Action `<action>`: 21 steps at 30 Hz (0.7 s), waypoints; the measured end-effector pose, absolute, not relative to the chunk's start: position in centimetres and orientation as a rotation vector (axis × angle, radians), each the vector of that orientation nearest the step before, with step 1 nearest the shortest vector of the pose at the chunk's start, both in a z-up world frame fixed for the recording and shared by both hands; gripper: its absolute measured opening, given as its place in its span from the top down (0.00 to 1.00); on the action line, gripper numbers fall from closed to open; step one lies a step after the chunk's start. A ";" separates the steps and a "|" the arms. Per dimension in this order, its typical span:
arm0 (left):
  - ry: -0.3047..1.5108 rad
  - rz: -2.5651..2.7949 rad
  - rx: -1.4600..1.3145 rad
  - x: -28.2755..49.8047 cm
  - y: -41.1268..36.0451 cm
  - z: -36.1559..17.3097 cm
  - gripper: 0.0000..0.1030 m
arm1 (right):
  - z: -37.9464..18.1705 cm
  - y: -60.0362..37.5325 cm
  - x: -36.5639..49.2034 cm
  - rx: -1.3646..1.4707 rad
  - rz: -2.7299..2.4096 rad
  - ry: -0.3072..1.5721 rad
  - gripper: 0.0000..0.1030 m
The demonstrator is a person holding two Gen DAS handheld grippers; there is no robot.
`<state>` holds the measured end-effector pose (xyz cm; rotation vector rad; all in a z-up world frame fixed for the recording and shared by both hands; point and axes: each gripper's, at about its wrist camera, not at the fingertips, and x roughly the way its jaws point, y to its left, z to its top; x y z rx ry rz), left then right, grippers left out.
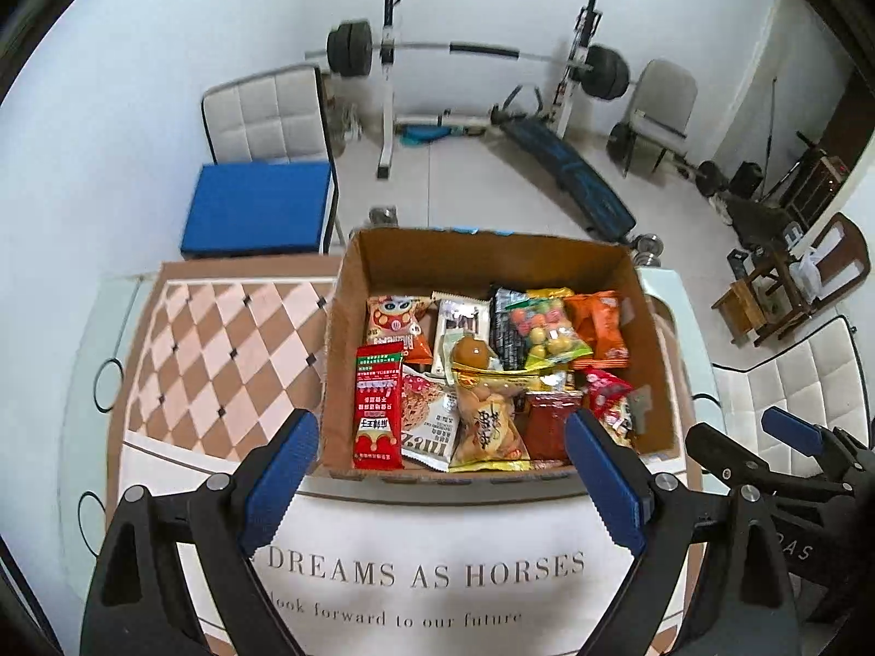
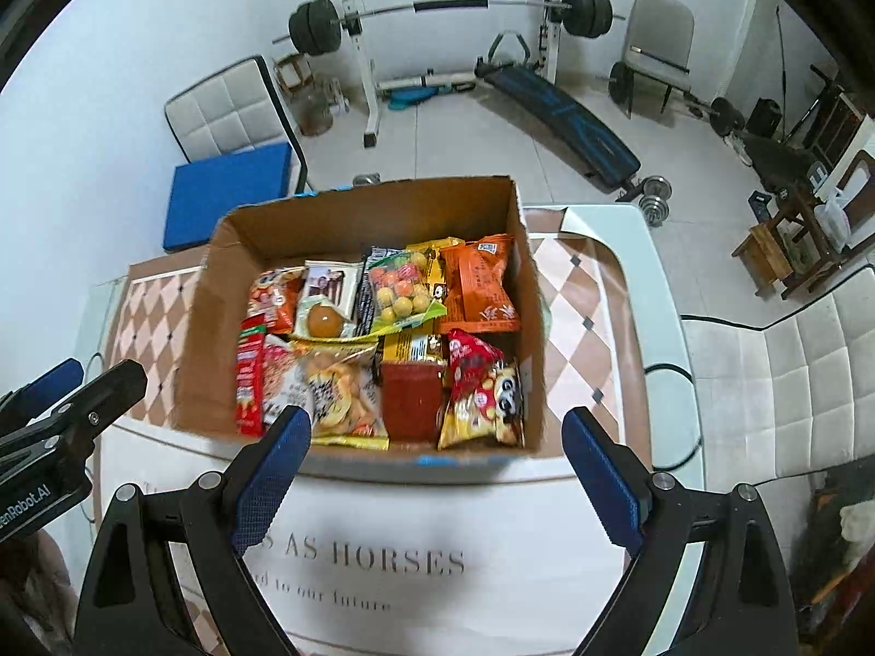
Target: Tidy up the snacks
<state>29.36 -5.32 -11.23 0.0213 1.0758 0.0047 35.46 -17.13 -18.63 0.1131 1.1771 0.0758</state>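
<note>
sitting on the table [image 1: 180, 328] is an open cardboard box [image 1: 481, 257], its flaps up and its floor packed with snack packets lying flat, side by side and partly overlapping. in the left wrist view the box fills the centre, and the left gripper [image 1: 443, 470] hangs over its near edge with both blue-padded jaws spread wide and nothing between them; one pad sits at seven o'clock of the box, the other at five o'clock. a tall red packet [image 1: 377, 410] lies at the box's nine o'clock side, an orange packet [image 1: 599, 328] at two o'clock, and a clear bag of round coloured sweets [image 1: 547, 328] just beside it towards twelve. a yellow bag of pale snacks [image 1: 486, 426] rests against the near wall at six o'clock.

in the right wrist view the right gripper [image 2: 437, 448] is likewise released, jaws wide apart and empty above the near wall of the box. a tablecloth [image 2: 383, 557] printed with words lies under both grippers. beyond the table, at twelve o'clock, a barbell rack [image 2: 448, 5] stands against the wall.
</note>
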 end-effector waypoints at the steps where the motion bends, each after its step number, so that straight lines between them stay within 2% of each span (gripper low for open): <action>1: 1.062 0.003 0.023 28.5 -5.4 -10.6 0.10 | -18.1 -17.1 34.7 0.112 0.074 1.167 0.07; 12: 0.942 -0.024 0.060 19.4 -5.8 -4.6 0.10 | -10.2 -17.9 24.2 0.127 0.096 1.032 0.07; 21: 0.884 -0.022 0.064 14.7 -5.7 -1.8 0.10 | -5.3 -18.2 18.7 0.127 0.084 0.938 0.07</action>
